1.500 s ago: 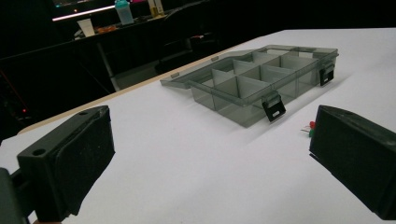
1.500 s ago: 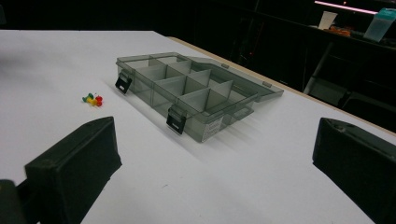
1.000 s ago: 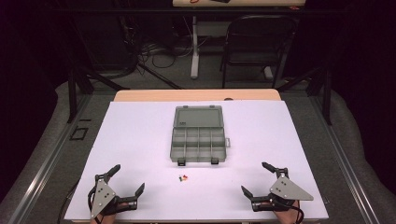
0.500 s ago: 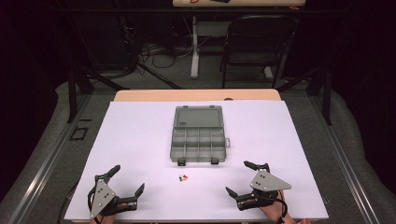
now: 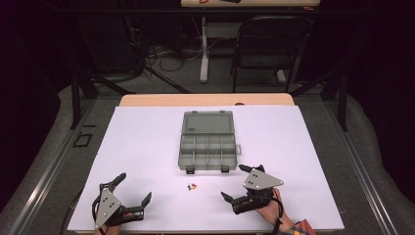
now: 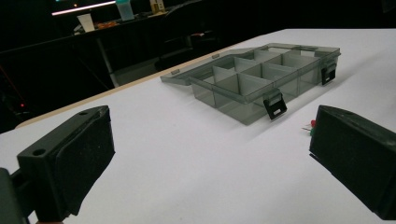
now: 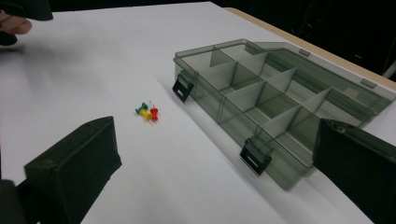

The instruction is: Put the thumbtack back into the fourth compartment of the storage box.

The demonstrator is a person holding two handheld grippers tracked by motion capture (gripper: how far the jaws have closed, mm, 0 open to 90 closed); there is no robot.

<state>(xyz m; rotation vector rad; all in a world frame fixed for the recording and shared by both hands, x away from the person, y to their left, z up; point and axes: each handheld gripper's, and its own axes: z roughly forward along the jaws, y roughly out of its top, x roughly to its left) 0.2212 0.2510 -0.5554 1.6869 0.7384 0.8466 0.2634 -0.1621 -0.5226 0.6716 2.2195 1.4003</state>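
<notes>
A grey see-through compartment box (image 5: 208,144) lies open at the middle of the white table, its lid folded back. Three small pushpins (image 5: 192,186), red, yellow and green, lie together just in front of its latches. My left gripper (image 5: 133,187) rests open at the near left corner, well left of the pins. My right gripper (image 5: 233,181) stands open to the right of the pins, nothing between its jaws. The right gripper view shows the pins (image 7: 147,112) ahead on the left and the box (image 7: 275,98) on the right. In the left gripper view the box (image 6: 261,79) lies ahead.
A black chair (image 5: 271,44) stands beyond the table's far wooden edge (image 5: 205,99). The white sheet (image 5: 303,132) has free room on both sides of the box. The other hand's gripper (image 7: 18,18) sits at the top left of the right gripper view.
My right gripper has slid left along the near edge towards the pushpins and turned. The left gripper, the box and the pins have stayed put.
</notes>
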